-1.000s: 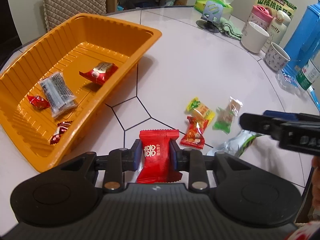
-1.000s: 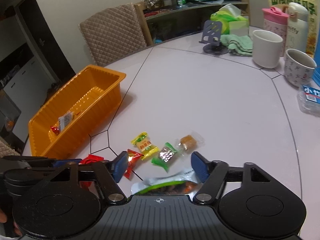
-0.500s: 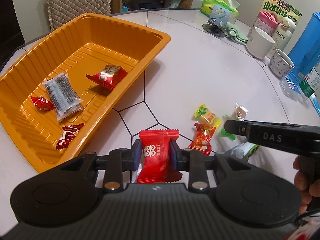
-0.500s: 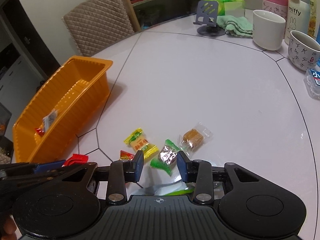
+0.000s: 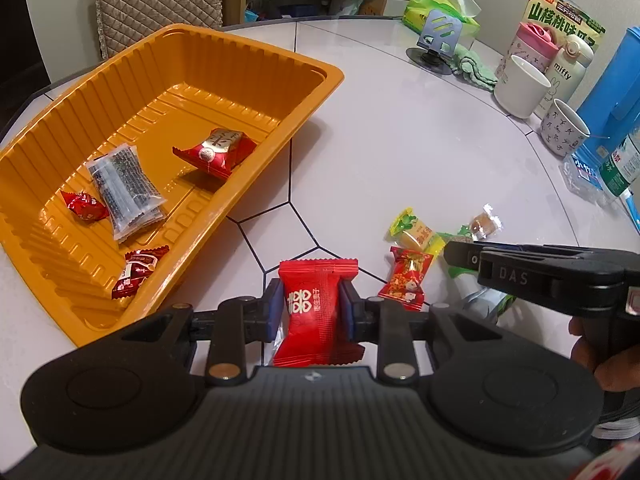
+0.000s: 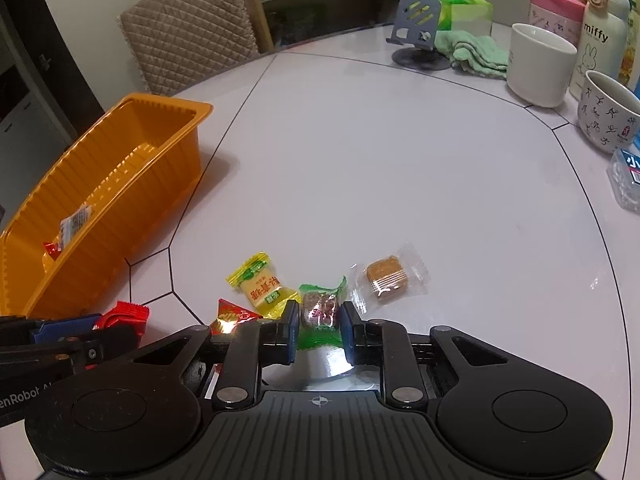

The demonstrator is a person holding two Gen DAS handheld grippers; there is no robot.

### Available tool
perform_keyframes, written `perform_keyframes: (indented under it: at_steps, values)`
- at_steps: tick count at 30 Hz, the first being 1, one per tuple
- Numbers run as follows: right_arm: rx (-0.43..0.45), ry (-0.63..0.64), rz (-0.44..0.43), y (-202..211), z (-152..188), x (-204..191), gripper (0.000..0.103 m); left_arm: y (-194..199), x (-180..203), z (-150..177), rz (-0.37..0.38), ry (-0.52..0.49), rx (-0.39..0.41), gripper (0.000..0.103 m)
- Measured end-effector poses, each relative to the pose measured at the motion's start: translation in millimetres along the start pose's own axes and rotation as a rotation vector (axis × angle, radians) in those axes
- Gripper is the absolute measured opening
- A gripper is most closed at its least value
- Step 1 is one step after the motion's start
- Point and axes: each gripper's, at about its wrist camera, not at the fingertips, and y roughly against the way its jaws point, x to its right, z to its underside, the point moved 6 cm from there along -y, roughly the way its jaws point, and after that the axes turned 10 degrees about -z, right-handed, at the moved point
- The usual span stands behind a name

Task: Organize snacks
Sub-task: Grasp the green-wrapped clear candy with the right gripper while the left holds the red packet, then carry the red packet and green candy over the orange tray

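Right gripper [image 6: 319, 330] jaws just closed on green candy [image 6: 320, 312]; orange tray [image 5: 256, 56] holds four snacks.

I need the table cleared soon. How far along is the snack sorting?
Four snacks lie in the orange tray. The left hand-held gripper grips a red packet; the right hand-held gripper has just closed on a green-wrapped candy. Still on the table: yellow candy, red candy, clear-wrapped brown square, silver-green packet.
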Motion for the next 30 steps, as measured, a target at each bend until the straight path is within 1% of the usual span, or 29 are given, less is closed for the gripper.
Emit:
perform_keyframes:
  at_steps: [7, 15, 23, 30]
  values:
    - [0.003, 0.008, -0.012, 4, 0, 1, 0.021, 3, -1, -1, -0.004, 0.001, 0.005, 0.026]
    - [0.028, 0.018, -0.041, 22, -1, -3, 0.021, 13, 2, -4, 0.001, -0.003, 0.024, 0.026]
    - [0.055, 0.049, -0.097, 47, -6, -19, 0.021, 28, 4, -7, 0.017, 0.011, 0.048, 0.026]
    - [0.081, 0.078, -0.165, 61, -21, -41, 0.021, 51, 0, -18, 0.036, 0.04, 0.091, 0.026]
